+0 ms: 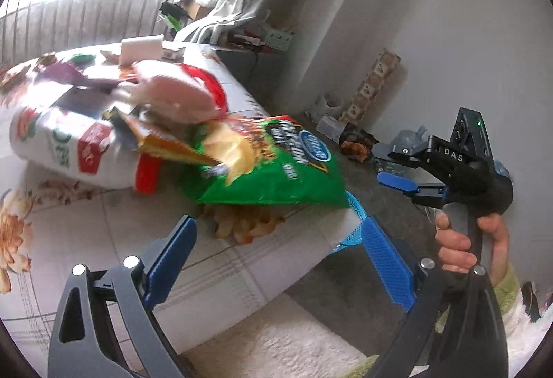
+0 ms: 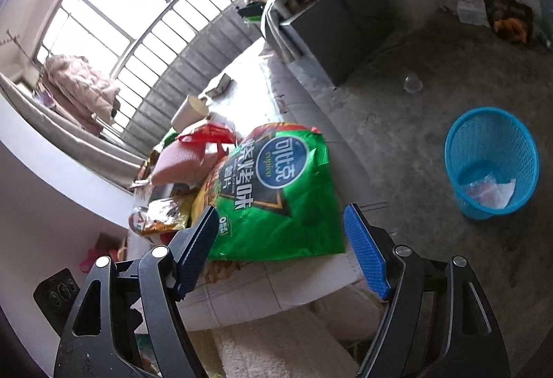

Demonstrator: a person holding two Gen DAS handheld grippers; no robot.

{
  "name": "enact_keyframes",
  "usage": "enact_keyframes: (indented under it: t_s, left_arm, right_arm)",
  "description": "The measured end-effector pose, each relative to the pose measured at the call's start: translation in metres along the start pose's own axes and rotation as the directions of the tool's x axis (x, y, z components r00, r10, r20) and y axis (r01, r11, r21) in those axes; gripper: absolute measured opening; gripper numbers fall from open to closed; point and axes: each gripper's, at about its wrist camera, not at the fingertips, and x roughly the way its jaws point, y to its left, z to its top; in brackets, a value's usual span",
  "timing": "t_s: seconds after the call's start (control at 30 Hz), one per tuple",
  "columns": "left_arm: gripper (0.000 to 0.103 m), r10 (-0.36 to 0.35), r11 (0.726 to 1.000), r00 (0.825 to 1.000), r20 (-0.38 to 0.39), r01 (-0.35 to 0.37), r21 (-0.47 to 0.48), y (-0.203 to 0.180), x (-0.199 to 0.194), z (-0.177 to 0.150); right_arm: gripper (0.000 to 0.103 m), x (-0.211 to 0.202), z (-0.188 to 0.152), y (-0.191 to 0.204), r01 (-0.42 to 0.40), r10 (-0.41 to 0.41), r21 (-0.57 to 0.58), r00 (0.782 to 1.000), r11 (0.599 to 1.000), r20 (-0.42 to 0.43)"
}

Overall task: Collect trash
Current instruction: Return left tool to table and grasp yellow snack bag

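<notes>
Green chip bag (image 2: 276,191) amid wrappers, blue basket (image 2: 490,163) on floor

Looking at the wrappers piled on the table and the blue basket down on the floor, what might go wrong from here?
1. The green chip bag overhangs the table edge; a nudge from the open right gripper could slide it to the floor.
2. Smaller wrappers, such as the orange packet, lean on it and may scatter.
3. The blue basket stands apart on the floor, so a release could miss.

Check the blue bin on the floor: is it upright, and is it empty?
Upright and not empty. The blue bin stands on its base with its mouth up, and a crumpled clear wrapper lies at its bottom.
</notes>
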Motion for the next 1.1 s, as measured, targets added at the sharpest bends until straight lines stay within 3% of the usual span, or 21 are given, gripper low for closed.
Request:
enact_keyframes:
  t_s: [0.17,0.3,0.53,0.8,1.0,1.1]
  left_arm:
    - [0.093,0.020,0.997,0.995,0.096,-0.012,-0.074,0.025,-0.021,0.012]
    - [0.085,0.006,0.987,0.990,0.140,0.016,-0.159,0.048,-0.024,0.032]
    - [0.059,-0.007,0.950,0.996,0.084,0.033,-0.311,0.079,0.003,0.043]
    - [0.037,0.048,0.914,0.999,0.006,-0.042,-0.404,0.090,0.016,0.044]
    - [0.037,-0.027,0.851,0.999,-0.028,0.009,-0.525,0.100,0.019,0.042]
    - [0.044,-0.076,0.811,0.997,-0.025,0.047,-0.583,0.104,0.019,0.041]
  right_arm:
    - [0.072,0.009,-0.001,0.017,0.012,-0.013,-0.036,1.000,0.999,-0.013]
    - [0.072,0.021,0.001,0.035,-0.006,0.004,-0.058,0.999,0.998,-0.032]
    - [0.072,0.029,0.002,0.052,-0.013,0.010,-0.089,0.999,0.996,-0.039]
    - [0.072,0.020,0.004,0.046,-0.014,0.012,-0.083,1.000,0.996,-0.018]
    - [0.072,0.017,0.007,0.035,-0.024,0.023,-0.062,1.000,0.998,-0.014]
    - [0.072,0.014,0.009,0.026,-0.034,0.034,-0.045,0.999,0.998,-0.007]
